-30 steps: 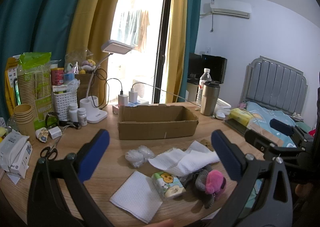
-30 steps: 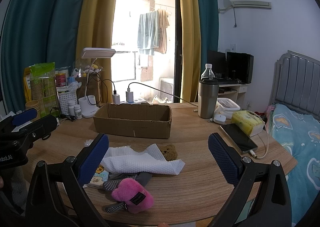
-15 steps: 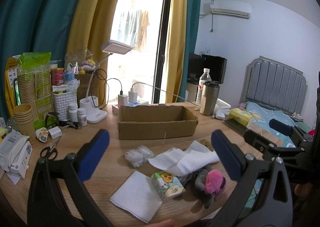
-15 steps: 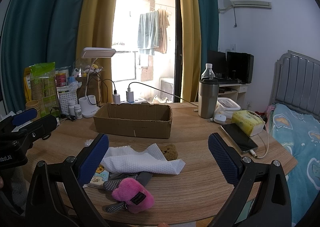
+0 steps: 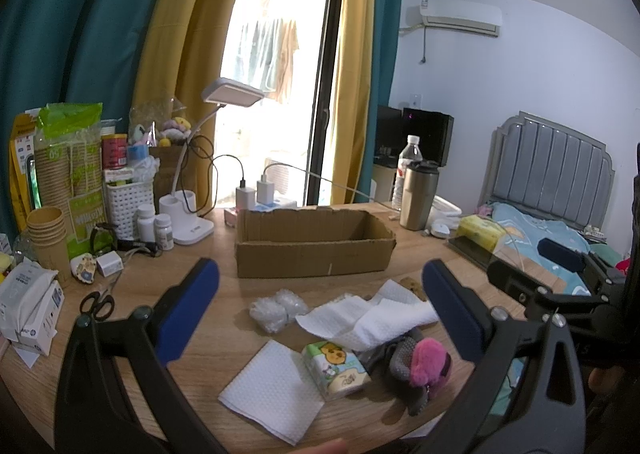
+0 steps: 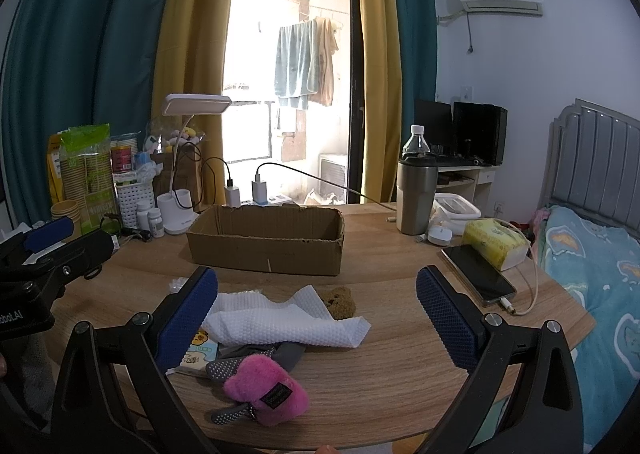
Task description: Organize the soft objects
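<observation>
Wooden surface (image 6: 400, 354) at frame centre carries a cardboard box (image 6: 266, 240); both claws, left claw (image 5: 320, 310) and right claw (image 6: 318, 312), gape wide, holding nothing; lettering "obot.AI" shows at left edge.

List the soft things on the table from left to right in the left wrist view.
Flat white napkin → bubble wrap bundle → tissue pack → pink plush.

The left tool (image 5: 320, 310) hangs wide apart and empty above the round wooden desk (image 5: 208, 278). Below it lie a flat white paper towel (image 5: 272, 390), a cartoon-printed tissue pack (image 5: 335, 370), a crumpled white cloth (image 5: 372, 318) and a pink-and-grey plush toy (image 5: 424, 368). Behind them stands an open brown cardboard box (image 5: 314, 250).
</observation>
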